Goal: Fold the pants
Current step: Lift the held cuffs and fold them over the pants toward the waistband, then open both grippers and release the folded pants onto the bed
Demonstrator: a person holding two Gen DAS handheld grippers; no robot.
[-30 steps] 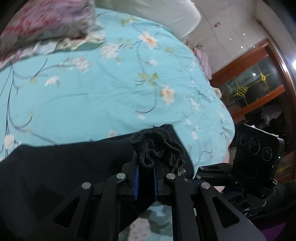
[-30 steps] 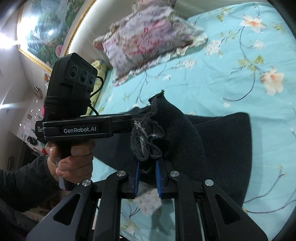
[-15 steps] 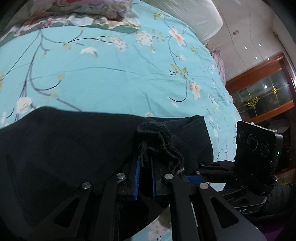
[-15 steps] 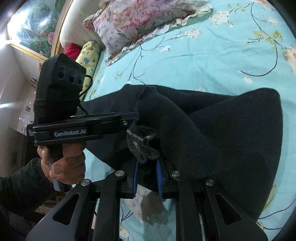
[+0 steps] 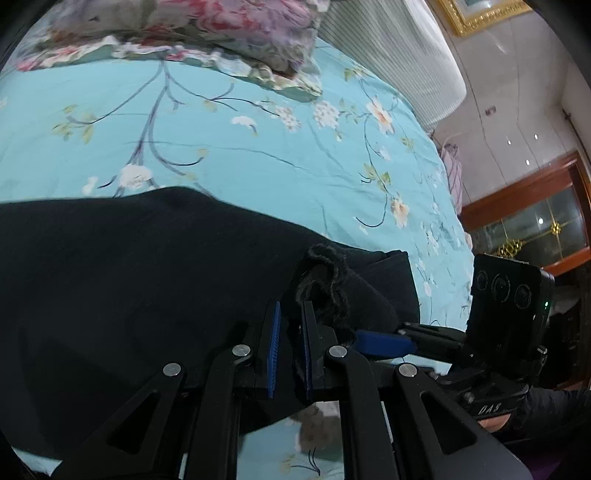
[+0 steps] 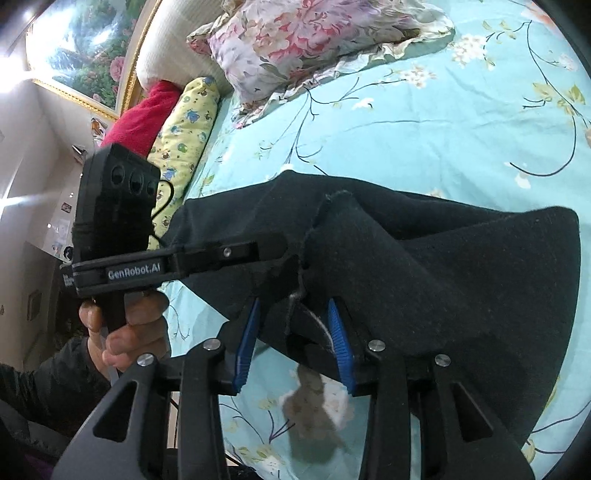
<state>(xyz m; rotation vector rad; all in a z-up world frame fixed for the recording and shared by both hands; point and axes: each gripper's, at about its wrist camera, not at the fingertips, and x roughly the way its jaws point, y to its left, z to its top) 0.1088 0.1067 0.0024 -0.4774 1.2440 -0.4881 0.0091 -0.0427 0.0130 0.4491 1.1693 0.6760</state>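
Observation:
The black pants (image 5: 129, 280) lie folded over on the turquoise floral bedsheet (image 5: 240, 158); they also fill the right wrist view (image 6: 461, 266). My left gripper (image 5: 290, 314) is shut on a bunched hem of the pants, its blue pads close together around the cloth. My right gripper (image 6: 293, 314) has its blue pads spread apart, with the pants hem lying loose between them. The right gripper shows at the right of the left wrist view (image 5: 384, 341), and the left gripper's body crosses the right wrist view (image 6: 166, 269).
A floral pillow (image 5: 192, 33) lies at the head of the bed, also in the right wrist view (image 6: 314, 48). A yellow pillow (image 6: 184, 122) and a red cloth (image 6: 144, 114) lie by the headboard. A wooden cabinet (image 5: 535, 210) stands beyond the bed's edge.
Both grippers carried the hem forward and down, laying the pants over themselves. The right gripper's jaws have opened and released the hem. The left stays shut on the cloth.

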